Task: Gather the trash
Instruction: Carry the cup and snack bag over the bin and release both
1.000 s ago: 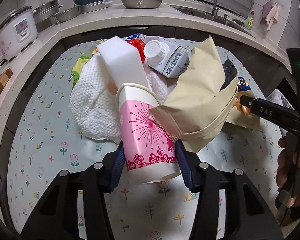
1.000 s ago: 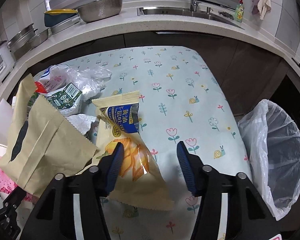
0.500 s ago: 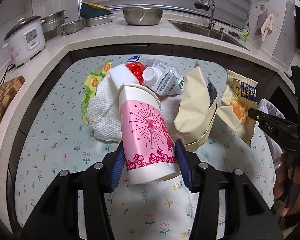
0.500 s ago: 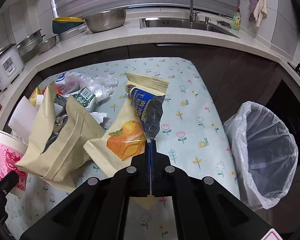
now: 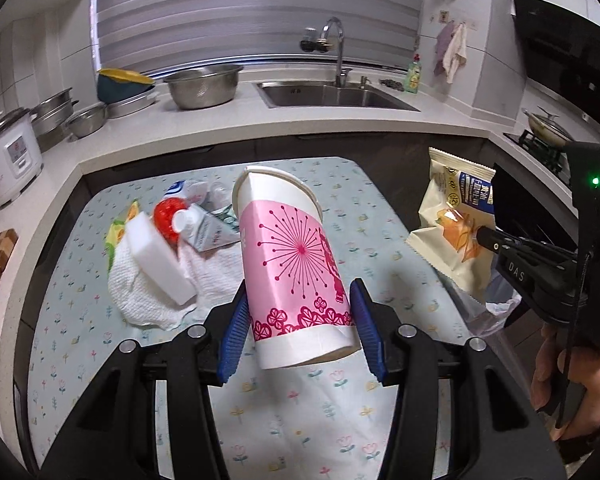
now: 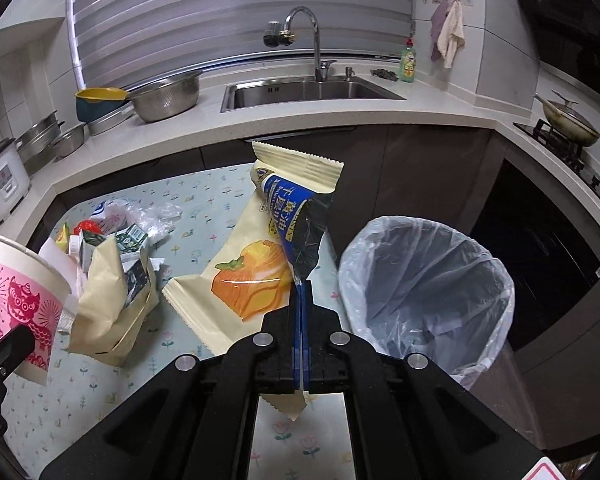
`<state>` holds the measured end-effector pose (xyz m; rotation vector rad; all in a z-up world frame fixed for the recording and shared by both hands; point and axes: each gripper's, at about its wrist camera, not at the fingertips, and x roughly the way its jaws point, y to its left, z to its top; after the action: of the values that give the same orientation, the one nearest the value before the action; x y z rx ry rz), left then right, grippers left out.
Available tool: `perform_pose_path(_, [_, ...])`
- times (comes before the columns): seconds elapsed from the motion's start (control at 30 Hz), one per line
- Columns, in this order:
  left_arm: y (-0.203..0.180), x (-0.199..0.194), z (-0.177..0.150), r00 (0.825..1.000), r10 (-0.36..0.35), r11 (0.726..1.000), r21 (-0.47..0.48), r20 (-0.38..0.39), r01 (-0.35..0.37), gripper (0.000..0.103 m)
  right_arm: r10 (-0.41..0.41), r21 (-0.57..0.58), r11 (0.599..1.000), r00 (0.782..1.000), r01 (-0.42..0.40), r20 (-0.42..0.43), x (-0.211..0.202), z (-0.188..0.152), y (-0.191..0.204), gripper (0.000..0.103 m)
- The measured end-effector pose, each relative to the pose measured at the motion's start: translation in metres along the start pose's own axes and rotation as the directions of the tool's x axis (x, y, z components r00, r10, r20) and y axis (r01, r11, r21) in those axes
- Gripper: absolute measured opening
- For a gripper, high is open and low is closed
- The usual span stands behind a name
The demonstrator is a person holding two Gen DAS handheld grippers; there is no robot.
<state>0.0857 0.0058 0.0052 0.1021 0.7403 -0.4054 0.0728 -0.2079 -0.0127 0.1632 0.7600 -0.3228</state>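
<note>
My left gripper is shut on a pink and white paper cup and holds it above the floral table. My right gripper is shut on a cream snack wrapper with a blue panel, held in the air beside the bin, which is lined with a clear bag. The wrapper also shows in the left wrist view at the right, with the right gripper on it. The cup shows at the left edge of the right wrist view.
On the table lie a white cloth, a white sponge block, a milk carton, a red thing, a brown paper bag and a crumpled plastic bag. The counter and sink stand behind.
Both grippers have risen and drawn back from the pile. The right gripper shut on the snack wrapper and lifted it toward the bin. The cup has risen clear of the paper bag.
</note>
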Motion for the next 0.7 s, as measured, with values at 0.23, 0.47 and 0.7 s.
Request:
perform_pose_path(0.23, [-0.082,0.03,0.021,0.99,-0.139,0.981,0.131,-0.022,0.141,0.047,-0.108,0.072,0.991,0.994,0.109,-0.006,-0.007,-0.007,-0.073,0.0])
perform_pose_path(0.47, [-0.159,0.071,0.035,0.971,-0.231,0.943,0.233,-0.055,0.238,0.047,-0.2,0.124,0.971,0.979,0.203,-0.042,0.006,-0.011,-0.131,0.0])
perform_pose_path(0.7, [-0.212,0.12,0.039,0.954,-0.276,0.917,0.267,-0.116,0.298,0.048,-0.25,0.158,0.953,0.965,0.259,-0.078,0.028,-0.014,-0.171,0.0])
